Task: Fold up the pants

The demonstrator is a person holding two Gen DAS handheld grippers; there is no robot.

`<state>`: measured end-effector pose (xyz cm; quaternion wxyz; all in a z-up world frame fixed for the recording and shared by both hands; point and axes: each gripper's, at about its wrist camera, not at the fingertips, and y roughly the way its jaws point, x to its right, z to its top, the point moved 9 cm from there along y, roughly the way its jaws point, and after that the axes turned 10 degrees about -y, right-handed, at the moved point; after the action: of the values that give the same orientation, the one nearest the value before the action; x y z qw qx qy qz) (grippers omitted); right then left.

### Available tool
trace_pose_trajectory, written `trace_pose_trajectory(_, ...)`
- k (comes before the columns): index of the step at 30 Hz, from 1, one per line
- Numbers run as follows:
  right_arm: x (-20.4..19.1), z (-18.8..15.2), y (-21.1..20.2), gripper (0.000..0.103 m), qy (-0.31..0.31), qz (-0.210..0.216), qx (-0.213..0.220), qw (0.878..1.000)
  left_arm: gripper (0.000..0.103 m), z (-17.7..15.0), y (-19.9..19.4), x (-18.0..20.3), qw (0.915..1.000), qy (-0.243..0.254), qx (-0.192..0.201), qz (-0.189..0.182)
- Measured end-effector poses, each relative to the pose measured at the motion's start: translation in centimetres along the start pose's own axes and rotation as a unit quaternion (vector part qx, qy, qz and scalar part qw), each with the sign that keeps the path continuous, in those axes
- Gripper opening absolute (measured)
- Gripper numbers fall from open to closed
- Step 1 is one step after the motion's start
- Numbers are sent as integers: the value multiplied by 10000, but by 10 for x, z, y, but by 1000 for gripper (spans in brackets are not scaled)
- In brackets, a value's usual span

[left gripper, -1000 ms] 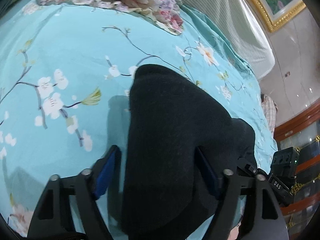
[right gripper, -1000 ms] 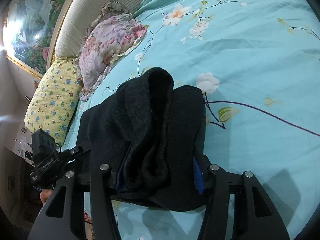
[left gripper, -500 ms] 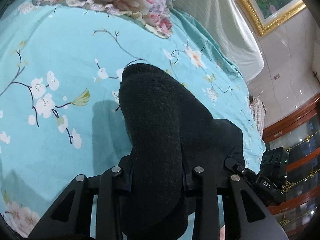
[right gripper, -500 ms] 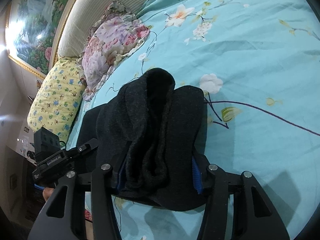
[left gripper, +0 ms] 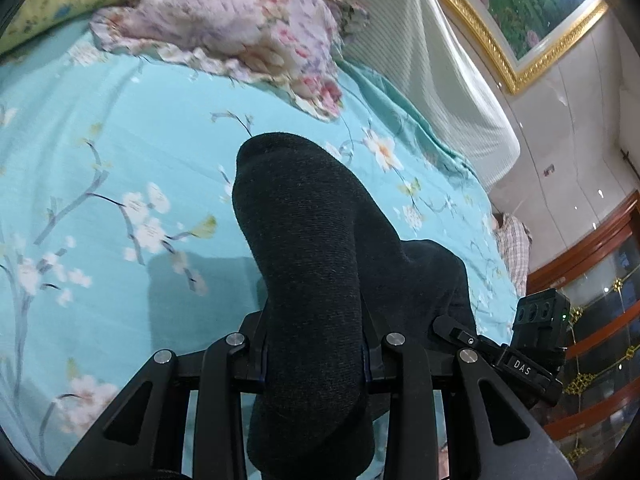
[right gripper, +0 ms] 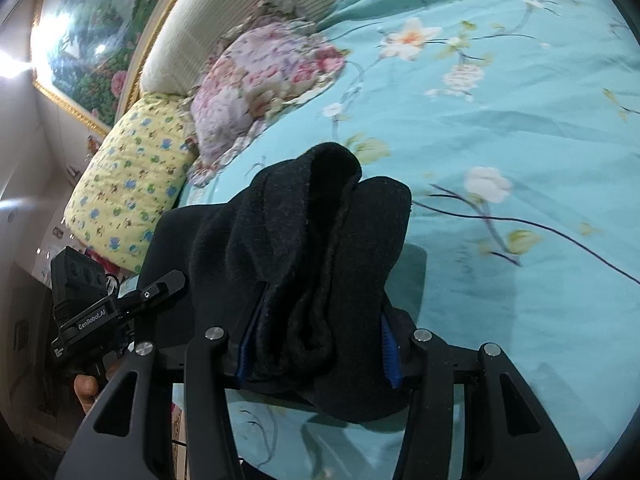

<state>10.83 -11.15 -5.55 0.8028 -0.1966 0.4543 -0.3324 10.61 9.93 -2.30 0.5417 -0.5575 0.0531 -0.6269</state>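
The black pants (left gripper: 316, 264) are bunched and held above the turquoise floral bedsheet (left gripper: 100, 152). My left gripper (left gripper: 314, 356) is shut on one thick fold of them. My right gripper (right gripper: 316, 344) is shut on another bunched fold of the pants (right gripper: 304, 240), with blue pads (right gripper: 387, 350) showing at its sides. Each view shows the other gripper beside the cloth: the right gripper (left gripper: 516, 360) in the left wrist view, the left gripper (right gripper: 104, 304) in the right wrist view. The fingertips are hidden by fabric.
A pink floral pillow (left gripper: 240, 28) and a yellow patterned pillow (right gripper: 128, 188) lie at the head of the bed by a ribbed white headboard (left gripper: 432, 68). A gold-framed painting (left gripper: 516, 12) hangs above. A wooden cabinet (left gripper: 592, 320) stands beside the bed.
My left gripper has closed onto the pants and lifted them; the pillows and headboard now fill more of the view. The right gripper kept its hold and rose slightly.
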Motion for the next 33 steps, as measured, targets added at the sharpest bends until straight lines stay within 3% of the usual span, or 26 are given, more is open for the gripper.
trace_pose_trajectory(16, -64, 34, 57, 51, -574, 413, -204, 9973, 31, 47, -47, -49, 9965, -279, 698, 359)
trace_pose_trajectory(33, -90, 82, 126, 51, -933, 477, -365, 9938, 31, 113, -35, -89, 9902, -429, 1078, 775)
